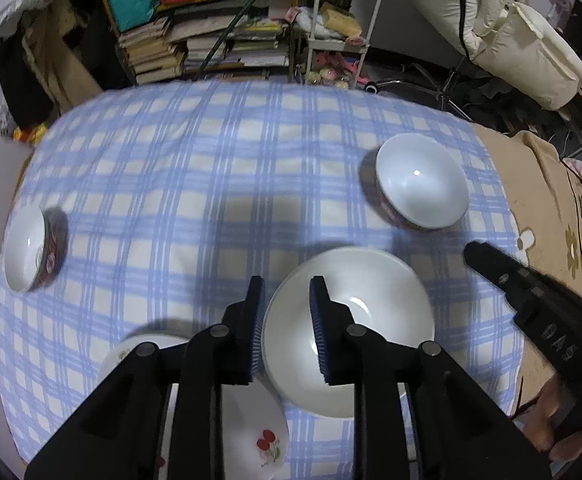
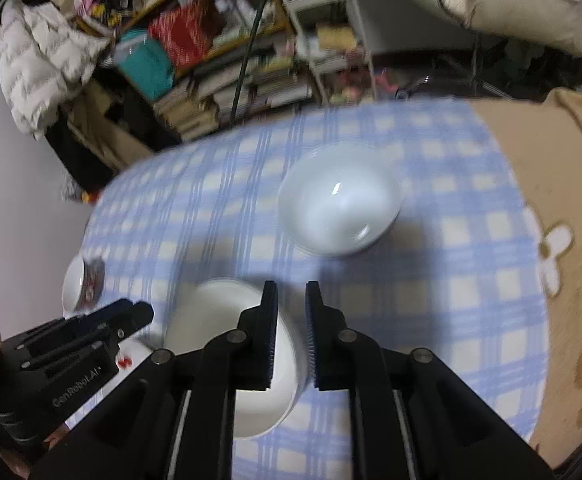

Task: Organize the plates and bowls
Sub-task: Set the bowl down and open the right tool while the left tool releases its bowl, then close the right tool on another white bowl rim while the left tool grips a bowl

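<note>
A plain white bowl sits on the blue plaid cloth near the front. My left gripper is open, its jaws either side of that bowl's left rim, just above it. A white plate with red flowers lies under the left gripper. A patterned bowl stands at the far right, another at the left edge. My right gripper is open, straddling the plain bowl's right rim. The far bowl lies ahead of it. The left gripper shows at lower left.
A cluttered bookshelf and a white cart stand behind the table. A tan blanket with flowers covers the surface to the right. The right gripper's body enters from the right.
</note>
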A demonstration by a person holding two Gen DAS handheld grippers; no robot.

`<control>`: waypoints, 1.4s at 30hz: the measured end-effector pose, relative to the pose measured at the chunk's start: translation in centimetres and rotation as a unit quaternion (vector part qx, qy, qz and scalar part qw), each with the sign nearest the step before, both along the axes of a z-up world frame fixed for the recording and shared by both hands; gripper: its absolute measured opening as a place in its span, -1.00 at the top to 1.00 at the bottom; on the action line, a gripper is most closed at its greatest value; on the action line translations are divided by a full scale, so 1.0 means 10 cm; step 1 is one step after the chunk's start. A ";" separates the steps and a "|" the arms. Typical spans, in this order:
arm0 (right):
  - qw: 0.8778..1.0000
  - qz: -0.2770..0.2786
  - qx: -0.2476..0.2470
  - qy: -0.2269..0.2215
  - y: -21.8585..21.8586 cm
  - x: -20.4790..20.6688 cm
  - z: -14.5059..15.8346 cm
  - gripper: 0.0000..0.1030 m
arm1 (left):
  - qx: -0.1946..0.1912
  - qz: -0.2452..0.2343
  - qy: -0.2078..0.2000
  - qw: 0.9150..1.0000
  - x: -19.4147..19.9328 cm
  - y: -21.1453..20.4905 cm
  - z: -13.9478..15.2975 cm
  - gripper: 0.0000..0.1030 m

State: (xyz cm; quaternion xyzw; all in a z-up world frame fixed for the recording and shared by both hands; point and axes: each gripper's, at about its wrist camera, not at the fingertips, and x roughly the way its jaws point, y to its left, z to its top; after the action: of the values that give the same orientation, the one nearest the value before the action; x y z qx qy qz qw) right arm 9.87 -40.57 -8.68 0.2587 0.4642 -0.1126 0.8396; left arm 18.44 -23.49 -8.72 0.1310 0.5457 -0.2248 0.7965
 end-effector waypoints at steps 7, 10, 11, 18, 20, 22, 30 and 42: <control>0.998 -0.039 -0.042 -0.035 -0.39 0.00 0.21 0.05 | 0.009 -0.019 -0.033 0.999 0.10 -0.24 0.09 0.08; 0.997 -0.062 -0.033 -0.036 -0.56 0.03 0.17 -0.29 | 0.002 -0.017 -0.037 0.999 0.18 -0.33 0.11 -0.14; 0.997 -0.070 -0.030 -0.033 -0.62 0.03 0.14 -0.42 | -0.004 -0.016 -0.036 0.999 0.20 -0.35 0.11 -0.21; 0.996 -0.081 -0.027 -0.012 -0.78 0.16 -0.06 -0.72 | -0.030 -0.011 -0.037 0.999 0.40 -0.55 0.04 -0.36; 0.996 -0.083 -0.030 -0.007 -0.82 0.22 -0.11 -0.73 | -0.028 -0.015 -0.036 0.999 0.44 -0.62 -0.01 -0.36; 0.996 -0.087 -0.029 -0.002 -0.85 0.26 -0.15 -0.73 | -0.024 -0.019 -0.034 0.999 0.47 -0.69 -0.08 -0.36; 0.996 -0.076 -0.046 0.024 -0.90 0.39 -0.37 -0.73 | -0.026 -0.025 0.014 0.999 0.60 -0.90 -0.39 -0.36; 0.996 -0.067 -0.035 0.043 -1.01 0.52 -0.60 -0.72 | -0.017 -0.050 0.043 0.998 0.65 -1.12 -0.61 -0.36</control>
State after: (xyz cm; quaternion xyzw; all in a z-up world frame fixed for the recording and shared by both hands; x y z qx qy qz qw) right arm 15.10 -50.64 -14.68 0.2543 0.4773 -0.1955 0.8181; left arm 24.96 -34.65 -14.82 0.1343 0.5683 -0.2791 0.7623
